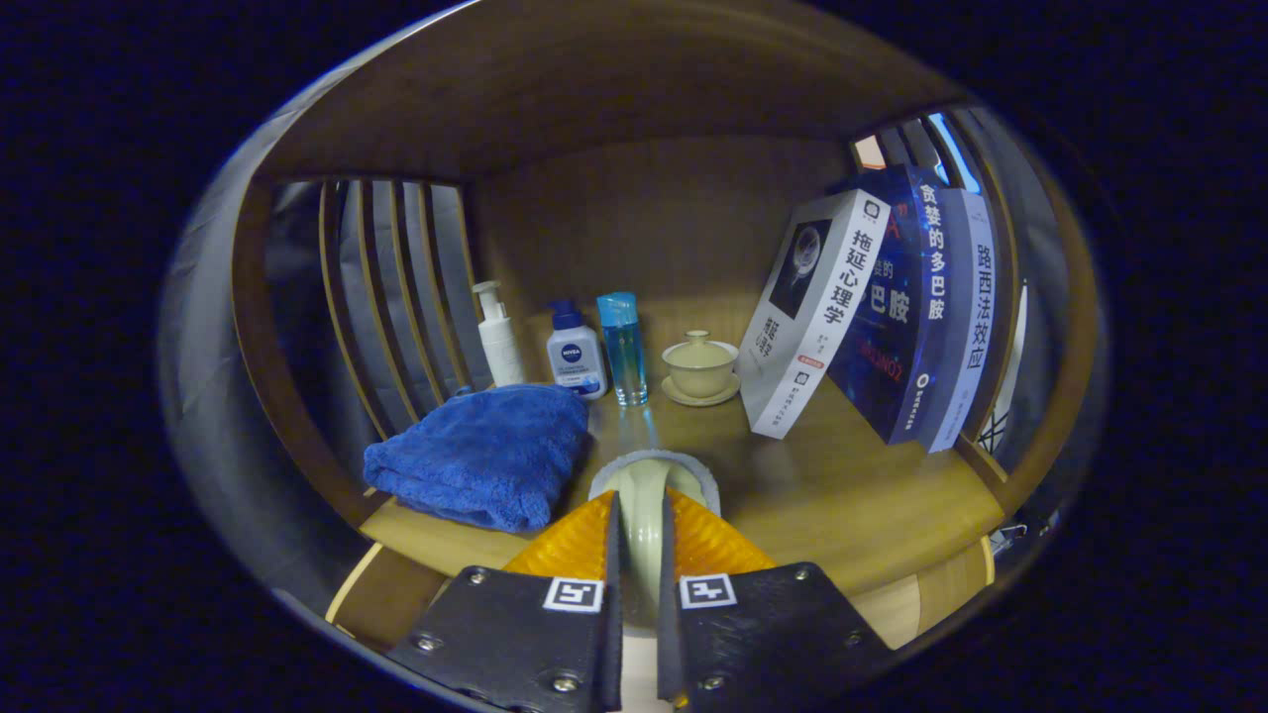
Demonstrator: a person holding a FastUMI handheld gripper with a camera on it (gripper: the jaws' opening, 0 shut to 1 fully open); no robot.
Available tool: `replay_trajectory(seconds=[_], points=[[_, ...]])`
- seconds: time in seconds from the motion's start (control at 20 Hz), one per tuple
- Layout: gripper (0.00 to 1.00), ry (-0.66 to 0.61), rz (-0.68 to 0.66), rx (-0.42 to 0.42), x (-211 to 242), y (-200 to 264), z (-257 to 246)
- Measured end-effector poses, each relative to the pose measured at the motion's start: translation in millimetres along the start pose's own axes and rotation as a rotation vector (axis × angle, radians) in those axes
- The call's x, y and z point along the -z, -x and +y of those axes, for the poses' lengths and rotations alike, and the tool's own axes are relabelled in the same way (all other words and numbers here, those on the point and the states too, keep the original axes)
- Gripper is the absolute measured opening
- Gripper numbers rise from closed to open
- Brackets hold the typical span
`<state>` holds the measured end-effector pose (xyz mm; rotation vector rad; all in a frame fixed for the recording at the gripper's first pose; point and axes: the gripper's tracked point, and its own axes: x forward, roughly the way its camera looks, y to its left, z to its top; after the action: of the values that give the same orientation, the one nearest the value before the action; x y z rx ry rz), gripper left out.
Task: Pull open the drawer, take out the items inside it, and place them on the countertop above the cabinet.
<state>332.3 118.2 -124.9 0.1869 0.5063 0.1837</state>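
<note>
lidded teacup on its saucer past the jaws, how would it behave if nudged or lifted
The lidded teacup looks glazed ceramic, so probably slippery and fragile. Its lid seems to sit loose and could slide off if tilted. The saucer is likely separate, so a push may shift both.

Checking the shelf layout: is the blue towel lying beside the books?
No, the towel lies by the slatted side near the bottles, across the shelf from the leaning books.

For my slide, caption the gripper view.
Claw shut on a pale cup over the countertop, beside a blue towel.
</note>
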Motion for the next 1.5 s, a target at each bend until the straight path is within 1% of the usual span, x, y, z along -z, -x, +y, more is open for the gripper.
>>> replay_trajectory(seconds=[0.25, 0.35, 0.4, 0.45, 0.55, 0.6, 0.65, 0.7, 0.85, 1.05, 1.25, 1.35, 1.5], points=[[0.14, 0.007, -0.032, 0.007, -2, -13, 0], [0.14, -0.002, -0.025, 0.009, 0, -18, -1], [0.14, 0.004, -0.037, 0.030, -1, -21, -5], [0.17, 0.027, -0.039, 0.062, 2, -24, -11], [0.26, 0.045, -0.054, 0.083, 4, -24, -14], [0.26, 0.037, -0.075, 0.077, 2, -25, -12], [0.32, 0.024, -0.100, 0.070, -2, -23, -10], [0.33, 0.014, -0.134, 0.074, -9, -18, -12], [0.32, -0.001, -0.243, 0.065, -37, 10, -9], [0.32, 0.028, -0.292, 0.029, -39, 67, 2], [0.33, 0.074, -0.332, 0.013, -12, 131, 14], [0.38, 0.086, -0.338, 0.021, 10, 156, 16], [0.45, 0.116, -0.312, 0.027, 51, 185, 20]])
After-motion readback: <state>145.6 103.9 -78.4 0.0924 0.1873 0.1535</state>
